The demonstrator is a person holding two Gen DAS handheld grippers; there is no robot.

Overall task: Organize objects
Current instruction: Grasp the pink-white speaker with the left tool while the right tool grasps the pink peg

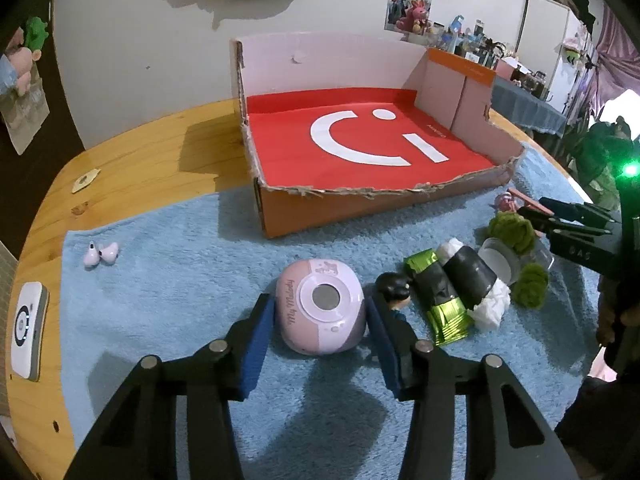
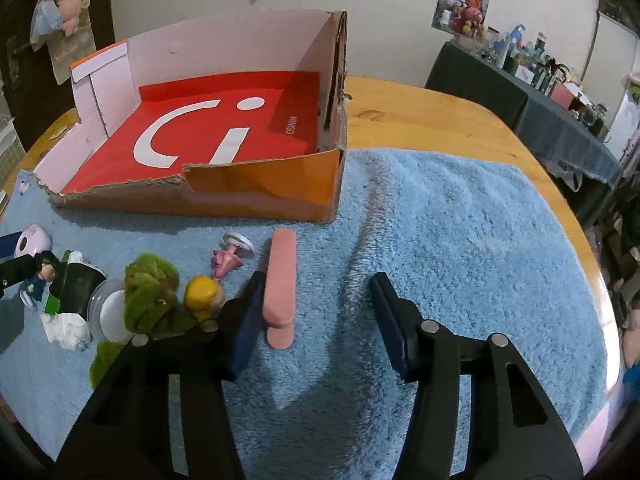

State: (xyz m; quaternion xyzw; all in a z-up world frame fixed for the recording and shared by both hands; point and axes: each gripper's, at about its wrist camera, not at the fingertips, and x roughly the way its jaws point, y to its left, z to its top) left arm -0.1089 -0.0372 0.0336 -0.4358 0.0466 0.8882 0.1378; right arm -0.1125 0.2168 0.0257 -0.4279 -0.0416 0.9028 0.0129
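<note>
A cardboard box (image 1: 360, 200) with a red floor and a white smile mark stands open at the back of the blue towel (image 1: 168, 280). My left gripper (image 1: 320, 312) is open with a pad on each side of a pink rounded case (image 1: 320, 308). Beside it lie a dark-haired figurine (image 1: 394, 286), green foil packets (image 1: 444, 312), a black and white roll (image 1: 472, 280), a clear jar (image 1: 500, 260) and green moss clumps (image 1: 514, 230). My right gripper (image 2: 316, 308) is open, its left pad next to a pink bar (image 2: 280, 284).
Two pink earbuds (image 1: 102, 254) lie at the towel's left. A white device (image 1: 28, 336) sits on the wooden table (image 1: 140, 152). In the right wrist view a pink figurine (image 2: 228, 260) and a yellow-haired figurine (image 2: 202, 294) lie by the moss (image 2: 150, 292).
</note>
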